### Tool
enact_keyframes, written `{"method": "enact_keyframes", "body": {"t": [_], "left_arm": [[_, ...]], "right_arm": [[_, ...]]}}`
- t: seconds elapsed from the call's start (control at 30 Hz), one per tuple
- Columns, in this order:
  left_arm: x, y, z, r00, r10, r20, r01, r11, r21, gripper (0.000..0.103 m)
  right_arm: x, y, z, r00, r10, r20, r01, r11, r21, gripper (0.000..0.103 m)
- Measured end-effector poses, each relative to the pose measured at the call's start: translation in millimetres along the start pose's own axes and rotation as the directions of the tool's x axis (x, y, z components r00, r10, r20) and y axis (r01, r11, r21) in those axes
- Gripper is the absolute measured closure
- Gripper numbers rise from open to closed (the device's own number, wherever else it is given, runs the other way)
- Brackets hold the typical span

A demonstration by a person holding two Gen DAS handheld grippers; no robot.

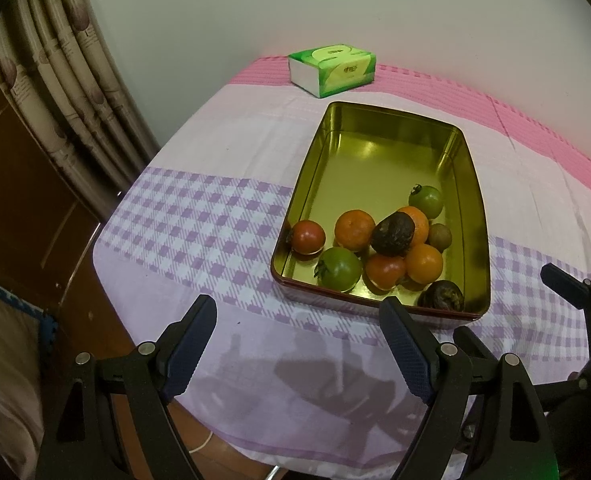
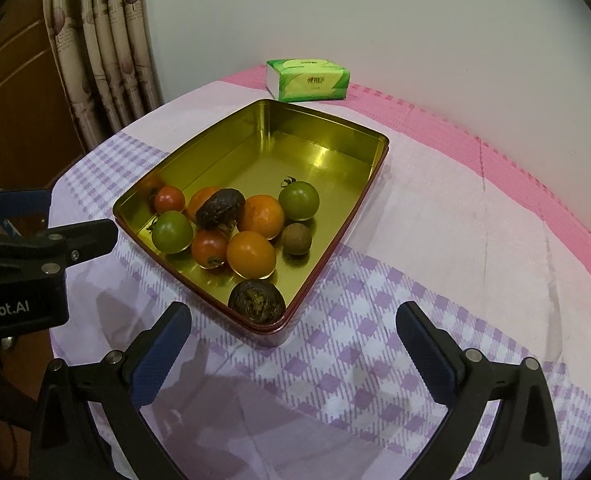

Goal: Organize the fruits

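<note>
Your fruits (image 2: 231, 236) sit bunched at the near end of the gold tin (image 2: 327, 128), its far end bare. Just short of the tin, your left gripper (image 1: 299, 344) and right gripper (image 2: 295, 344) hang spread wide, empty, likely poised to pick.

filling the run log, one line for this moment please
left hand-held gripper: open, empty | right hand-held gripper: open, empty | fruits: in tin

One tin (image 2: 199, 168) holds nine fruits: two green tomatoes (image 2: 298, 200), two red tomatoes (image 2: 169, 199), three oranges (image 2: 251, 253), two dark fruits (image 2: 220, 208), plus one brown fruit (image 2: 296, 238). One tissue pack (image 2: 307, 80).
</note>
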State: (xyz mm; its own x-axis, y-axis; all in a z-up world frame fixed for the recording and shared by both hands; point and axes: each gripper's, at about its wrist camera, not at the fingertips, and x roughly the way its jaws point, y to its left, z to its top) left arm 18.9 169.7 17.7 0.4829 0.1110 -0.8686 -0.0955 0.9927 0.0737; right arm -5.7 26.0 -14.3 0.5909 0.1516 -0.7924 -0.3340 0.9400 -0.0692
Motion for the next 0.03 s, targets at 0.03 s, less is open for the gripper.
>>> {"method": "enact_keyframes", "body": {"t": [0.03], "left_arm": [[-0.2, -0.4, 0.5, 1.000, -0.005, -0.001, 0.005, 1.000, 0.001, 0.019]], "right_arm": [[0.3, -0.1, -0.2, 1.000, 0.000, 0.000, 0.000, 1.000, 0.001, 0.001]]}}
